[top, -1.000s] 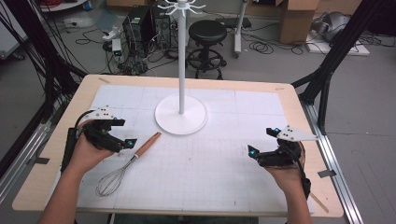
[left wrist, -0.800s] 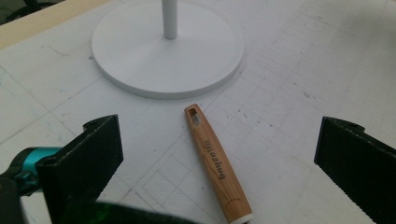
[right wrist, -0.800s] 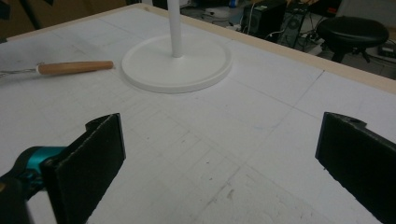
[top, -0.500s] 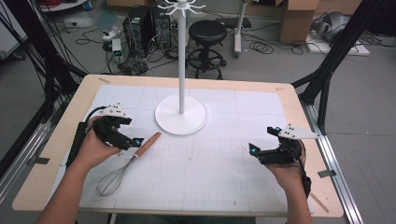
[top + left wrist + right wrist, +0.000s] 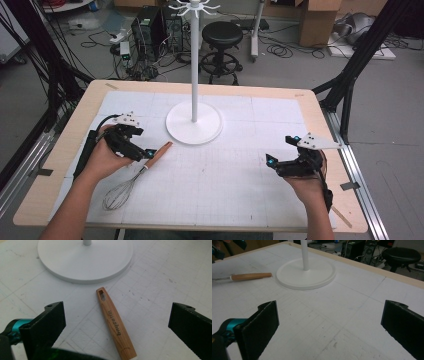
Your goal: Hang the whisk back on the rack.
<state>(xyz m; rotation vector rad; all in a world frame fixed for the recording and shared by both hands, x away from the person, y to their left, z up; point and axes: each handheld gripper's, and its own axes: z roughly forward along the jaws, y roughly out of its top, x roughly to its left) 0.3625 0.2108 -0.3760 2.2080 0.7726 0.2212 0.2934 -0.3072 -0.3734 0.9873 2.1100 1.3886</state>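
A wire whisk (image 5: 121,192) with a wooden handle (image 5: 158,151) lies on the white mat at the left; the handle (image 5: 116,325) points toward the white stand's round base (image 5: 194,123). My left gripper (image 5: 142,152) hovers just over that handle, open, with its jaws wide on either side and not touching it. At the right of the table my right gripper (image 5: 270,161) is held low over bare mat, open and holding nothing. In the right gripper view the whisk handle (image 5: 251,276) lies far off at the left, beside the stand base (image 5: 306,273).
The white stand's pole (image 5: 194,70) rises from the middle back of the mat to a hooked top (image 5: 193,7). A wooden table edge (image 5: 200,85) frames the mat. Behind the table are a black stool (image 5: 222,35), computers and cables on the floor.
My left gripper has moved right and forward, from beside the whisk to over its wooden handle. The right gripper has barely shifted.
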